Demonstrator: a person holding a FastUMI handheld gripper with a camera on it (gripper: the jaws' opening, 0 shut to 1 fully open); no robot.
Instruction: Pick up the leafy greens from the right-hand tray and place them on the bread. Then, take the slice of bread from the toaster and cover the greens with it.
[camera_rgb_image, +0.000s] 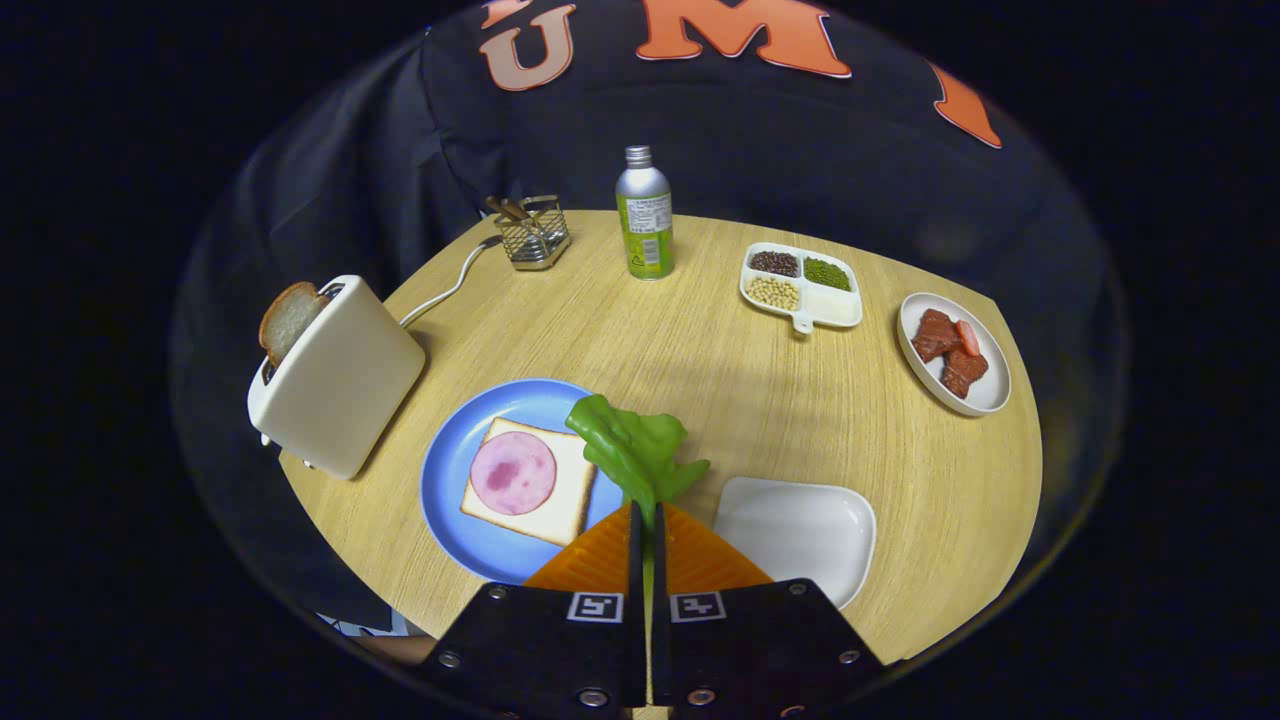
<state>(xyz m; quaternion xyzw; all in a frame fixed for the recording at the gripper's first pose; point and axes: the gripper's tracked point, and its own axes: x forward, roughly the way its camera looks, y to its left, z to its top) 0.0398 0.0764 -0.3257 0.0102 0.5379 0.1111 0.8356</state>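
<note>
One crinkled leafy greens (632, 448), gripper (646, 515) clamped

Leafy greens (632, 447) hang pinched between the fingers, lifted beside the ham-topped bread (527, 481) on the blue plate (455, 455). Toasted slice (288, 318) stands upright in the toaster (340, 380); white tray (800, 535) alongside.

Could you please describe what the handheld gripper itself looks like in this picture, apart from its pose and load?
The gripper has two ribbed, wedge-shaped fingers that taper toward the tips. Behind each sits a black plate with round screw heads at its corners and a small square black-and-white marker near the inner edge. No cables or sleeve are visible.
</note>
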